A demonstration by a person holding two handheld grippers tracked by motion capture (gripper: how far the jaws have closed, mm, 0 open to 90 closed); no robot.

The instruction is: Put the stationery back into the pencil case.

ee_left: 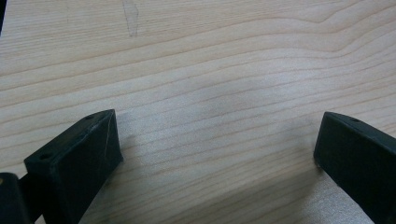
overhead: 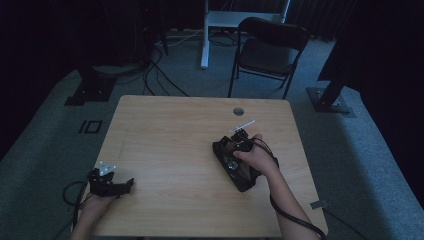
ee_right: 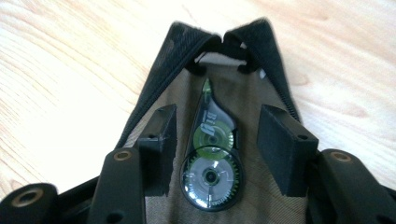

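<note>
1. At the table's (overhead: 165, 125) near left corner we see the left claw (overhead: 129, 183) resting in the person's left hand (overhead: 95, 205), a grey three-cornered plate on top. In the left gripper view its jaws stand spread wide apart over bare wood grain, with nothing between them.
2. Right of the table's centre, nearer the right edge, we find an open black pouch (overhead: 235, 165) lying on the wood. In the right gripper view its zipper edges (ee_right: 177, 51) part into a wedge and meet at the far end, exposing a brownish lining (ee_right: 247, 93).
3. Inside the pouch lies a correction-tape dispenser (ee_right: 211, 158), clear-bodied with green and grey wheels, its pointed tip aimed at the pouch's closed end.
4. The right claw (ee_right: 217, 140), held in the person's right hand (overhead: 257, 157), hangs over the pouch opening. Its jaws stand partly spread on either side of the dispenser, and neither pad touches it.
5. Towards the table's far edge, beyond the pouch, sits a round cable hole (overhead: 238, 111); a thin white stick-like piece (overhead: 242, 125) shows between it and the claw.
</note>
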